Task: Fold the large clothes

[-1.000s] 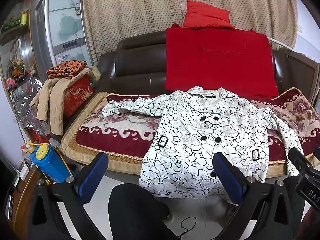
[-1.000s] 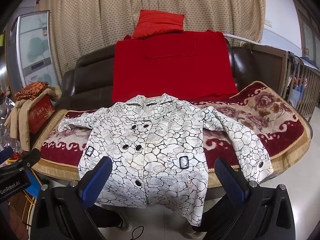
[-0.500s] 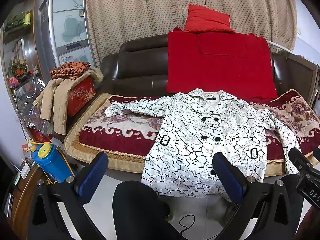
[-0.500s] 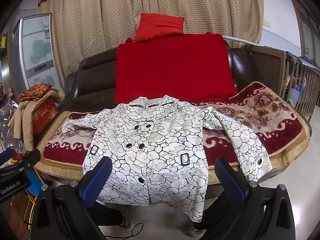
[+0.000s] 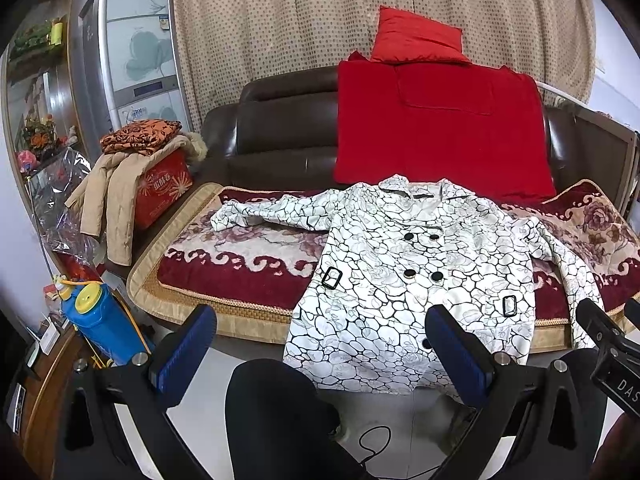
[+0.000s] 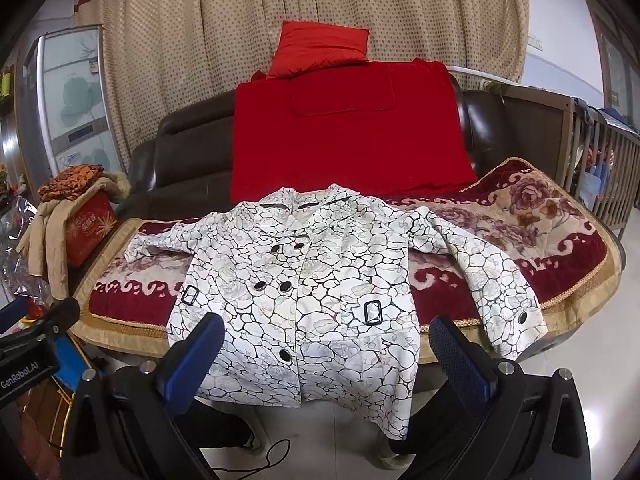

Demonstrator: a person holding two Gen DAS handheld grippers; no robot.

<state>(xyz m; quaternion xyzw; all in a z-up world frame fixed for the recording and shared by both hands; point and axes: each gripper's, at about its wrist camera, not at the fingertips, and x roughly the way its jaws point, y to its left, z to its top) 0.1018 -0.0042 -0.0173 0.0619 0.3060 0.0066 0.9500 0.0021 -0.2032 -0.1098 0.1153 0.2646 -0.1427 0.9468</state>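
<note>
A white coat with a black crackle pattern (image 5: pixel 420 272) (image 6: pixel 304 292) lies spread face up on the sofa seat, collar toward the backrest, sleeves out to both sides, hem hanging over the front edge. My left gripper (image 5: pixel 320 344) is open, held back from the hem with nothing between its blue-padded fingers. My right gripper (image 6: pixel 326 354) is open too, hovering in front of the hem, empty. The right gripper's body shows at the right edge of the left wrist view.
A red-and-cream floral blanket (image 6: pixel 540 240) covers the brown sofa (image 5: pixel 280 140); a red cloth (image 6: pixel 348 132) and red cushion (image 6: pixel 320 48) rest on the backrest. At the left are a red box with clothes (image 5: pixel 160 188) and a blue container (image 5: pixel 104 328). A person's dark-clothed knee (image 5: pixel 276 412) is below.
Both views have drawn slightly back and tilted up, so the coat sits a little lower and farther. The coat has not moved; both grippers stay open.
</note>
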